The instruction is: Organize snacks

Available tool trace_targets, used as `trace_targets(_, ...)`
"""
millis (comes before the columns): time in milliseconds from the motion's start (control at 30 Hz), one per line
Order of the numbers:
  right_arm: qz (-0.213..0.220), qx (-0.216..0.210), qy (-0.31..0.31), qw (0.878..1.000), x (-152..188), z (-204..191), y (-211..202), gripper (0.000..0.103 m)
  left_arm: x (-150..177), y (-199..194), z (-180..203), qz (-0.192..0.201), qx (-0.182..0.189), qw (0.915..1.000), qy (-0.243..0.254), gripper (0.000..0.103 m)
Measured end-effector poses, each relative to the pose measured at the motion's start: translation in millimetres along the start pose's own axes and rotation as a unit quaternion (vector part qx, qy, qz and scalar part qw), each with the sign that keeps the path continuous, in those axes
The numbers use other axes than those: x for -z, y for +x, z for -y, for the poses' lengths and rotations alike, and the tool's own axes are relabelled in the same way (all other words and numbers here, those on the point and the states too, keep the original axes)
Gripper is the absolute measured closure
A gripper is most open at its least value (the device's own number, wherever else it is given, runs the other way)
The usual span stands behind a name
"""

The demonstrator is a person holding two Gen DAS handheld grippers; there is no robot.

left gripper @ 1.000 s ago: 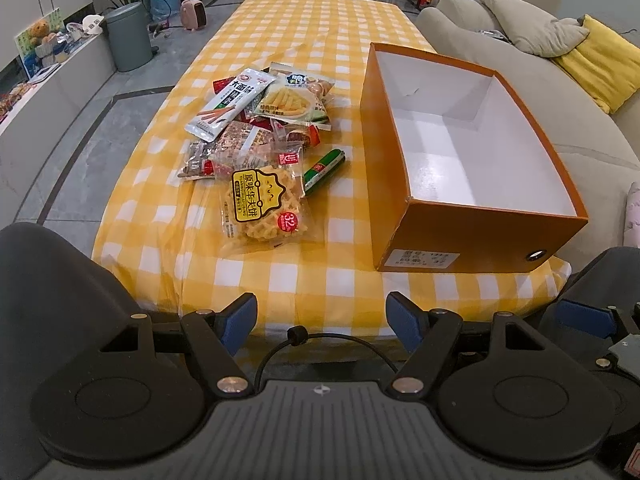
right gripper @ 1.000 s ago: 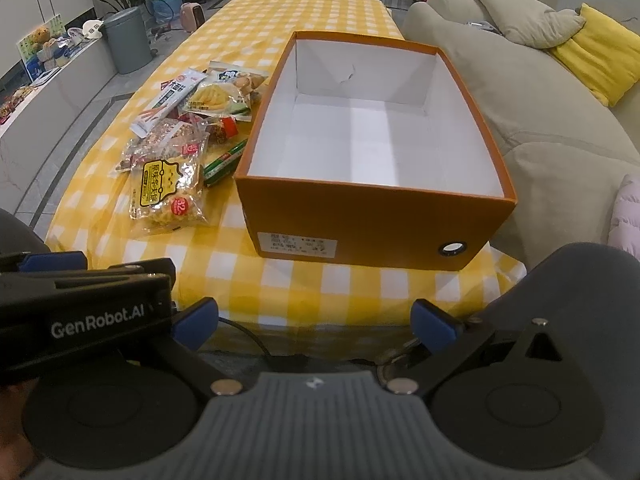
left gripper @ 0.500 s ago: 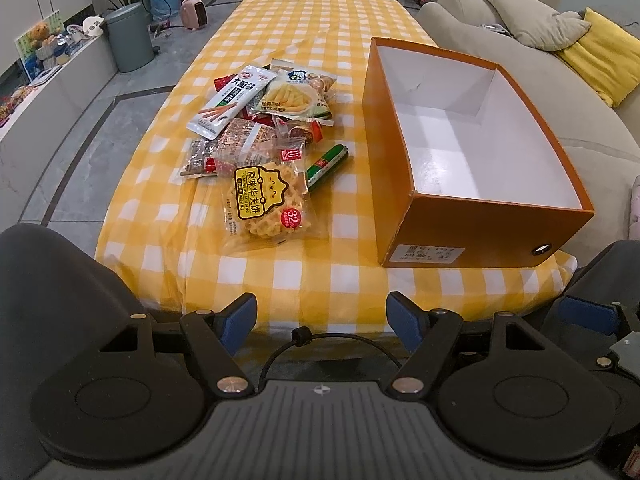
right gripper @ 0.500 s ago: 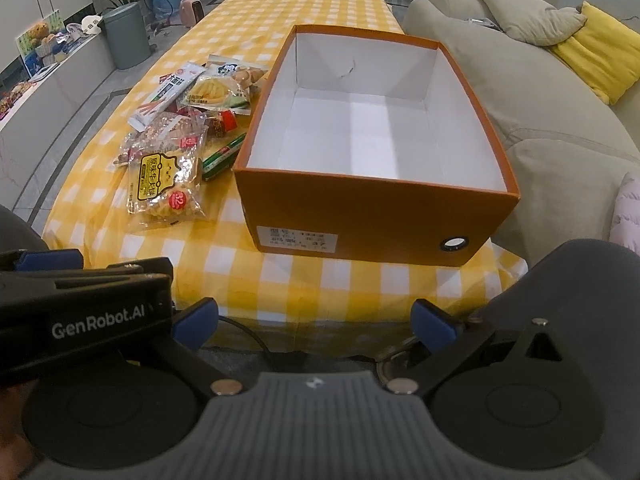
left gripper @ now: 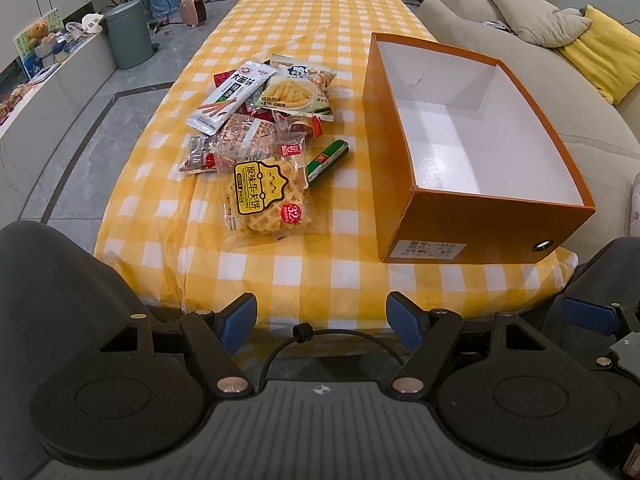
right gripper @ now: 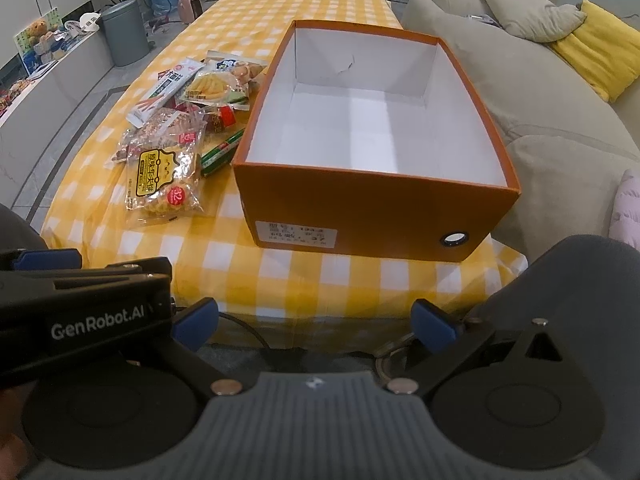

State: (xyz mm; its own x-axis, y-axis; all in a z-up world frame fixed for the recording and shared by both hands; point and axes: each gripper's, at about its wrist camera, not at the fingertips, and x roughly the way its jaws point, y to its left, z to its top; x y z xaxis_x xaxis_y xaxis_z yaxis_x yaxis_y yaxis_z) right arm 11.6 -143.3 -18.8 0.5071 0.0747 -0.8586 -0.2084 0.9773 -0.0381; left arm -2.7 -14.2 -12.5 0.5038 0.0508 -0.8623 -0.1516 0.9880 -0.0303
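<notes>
- Both views sit closer to the worktop (left gripper: 320, 280) than a second ago: the orange box (left gripper: 472, 224) and the snack pile fill more of each picture, while none of the packets has shifted against the box.
- Left tongs (left gripper: 322, 316) stand wide apart and hold nothing; they hang short of the worktop's near edge.
- Right tongs (right gripper: 314, 322) are likewise spread wide and empty, also short of the near edge, facing the box's labelled end wall.
- Every snack lies on the worktop to the left of the orange box; the box's white inside shows nothing in it.
- Nearest to the tongs is the waffle packet (left gripper: 266, 200), flat on the cloth, just left of the box's near left corner, its long axis running away from the camera, roughly parallel to the box's long side.
- Between that packet and the box lies the green sausage stick (left gripper: 327, 161), slanted, its far end leaning towards the box wall.
- Beyond these, left of the box's long side, lie the fries packet (left gripper: 294, 94) and the white stick packet (left gripper: 230, 96), overlapping other wrappers.
- Judged from both views, the waffle packet lies almost straight ahead of the left tongs and well off to the left of the right tongs, so the left hand looks better placed to take it first.
- A grip across its short width would suit it; carrying it rightward over the box rim is the likely follow-up.
</notes>
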Motion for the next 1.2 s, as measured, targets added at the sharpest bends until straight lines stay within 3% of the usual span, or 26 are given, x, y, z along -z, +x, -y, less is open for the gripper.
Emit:
trace_targets(900,-0.001,-0.003,-0.009,1.000,-3.5,-4.1,2.0,0.003,-1.0,1.0,-6.3,-0.001,-0.001,0.9999,-0.016,0.016)
trace_targets(1067,0.018,-0.015,-0.028,0.999,-6.4,-8.2,-0.4,0.003,-8.6,-1.4,-18.6,0.006,0.005,0.9999,-0.013,0.016)
trace_targets(1200,0.062,-0.009,-0.049,0.997,-14.8,-13.6,-10.1,0.003,-19.9,-4.4,-39.9,0.024,0.001,0.9991,-0.036,0.016)
